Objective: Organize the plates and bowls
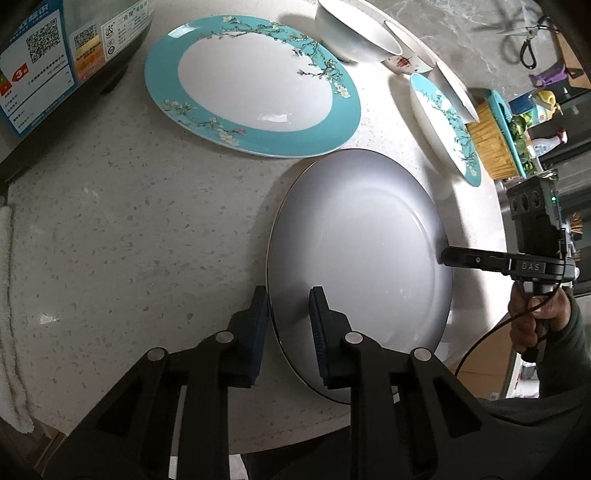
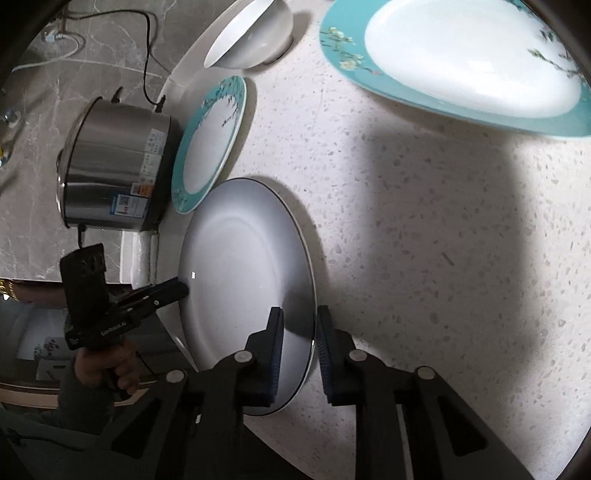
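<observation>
A pale grey plate (image 1: 362, 266) with a thin dark rim lies on the speckled white counter (image 1: 147, 221). My left gripper (image 1: 288, 306) straddles its near-left rim, one pad outside and one over the plate, shut on it. My right gripper (image 2: 300, 325) is shut on the opposite rim of the same plate (image 2: 243, 280). Each gripper shows in the other's view, held by a hand: the right gripper (image 1: 443, 256), the left gripper (image 2: 183, 290). A large teal-rimmed blossom plate (image 1: 255, 85) lies beyond, a small teal plate (image 1: 447, 125) and white bowl (image 1: 351, 33) near it.
A steel rice cooker (image 2: 114, 166) with its cord stands at the counter's edge beside the small teal plate (image 2: 210, 144). A second white bowl (image 1: 454, 92) and a red-patterned cup (image 1: 402, 62) sit at the back. A white cloth (image 1: 11, 314) hangs at the left edge.
</observation>
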Motion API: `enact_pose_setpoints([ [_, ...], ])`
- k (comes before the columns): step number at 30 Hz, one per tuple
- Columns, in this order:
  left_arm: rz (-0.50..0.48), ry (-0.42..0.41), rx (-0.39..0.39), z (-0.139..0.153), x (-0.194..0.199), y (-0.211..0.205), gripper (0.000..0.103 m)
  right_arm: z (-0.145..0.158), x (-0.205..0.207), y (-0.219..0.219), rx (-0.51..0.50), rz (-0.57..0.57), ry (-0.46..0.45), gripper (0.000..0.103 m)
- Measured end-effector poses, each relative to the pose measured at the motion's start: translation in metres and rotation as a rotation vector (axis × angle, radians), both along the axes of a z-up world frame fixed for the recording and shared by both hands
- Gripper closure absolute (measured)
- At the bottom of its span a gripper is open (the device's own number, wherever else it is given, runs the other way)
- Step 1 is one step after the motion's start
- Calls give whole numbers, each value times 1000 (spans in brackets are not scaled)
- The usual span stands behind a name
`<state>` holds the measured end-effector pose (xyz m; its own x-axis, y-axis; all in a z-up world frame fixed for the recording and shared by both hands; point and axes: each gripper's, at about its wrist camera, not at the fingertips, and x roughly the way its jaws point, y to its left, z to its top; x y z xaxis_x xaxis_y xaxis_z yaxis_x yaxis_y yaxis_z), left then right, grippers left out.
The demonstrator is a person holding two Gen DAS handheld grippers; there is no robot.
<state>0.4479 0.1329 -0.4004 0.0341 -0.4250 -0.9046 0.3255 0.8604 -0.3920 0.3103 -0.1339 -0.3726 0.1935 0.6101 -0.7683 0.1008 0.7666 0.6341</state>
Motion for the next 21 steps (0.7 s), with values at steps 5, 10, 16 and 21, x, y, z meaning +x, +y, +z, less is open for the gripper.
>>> enact_pose_setpoints([
  [5, -19, -5, 34, 2, 0, -6, 81, 9, 1, 15, -126, 32, 8, 80],
  [10, -47, -28, 74, 5, -2, -10, 80, 18, 4, 37, -275, 104, -7, 76],
  [16, -43, -30, 63, 5, -2, -7, 81, 18, 3, 34, -270, 63, 3, 77],
  [21, -43, -16, 36, 4, -1, -2, 82, 9, -2, 9, -112, -27, 44, 83],
])
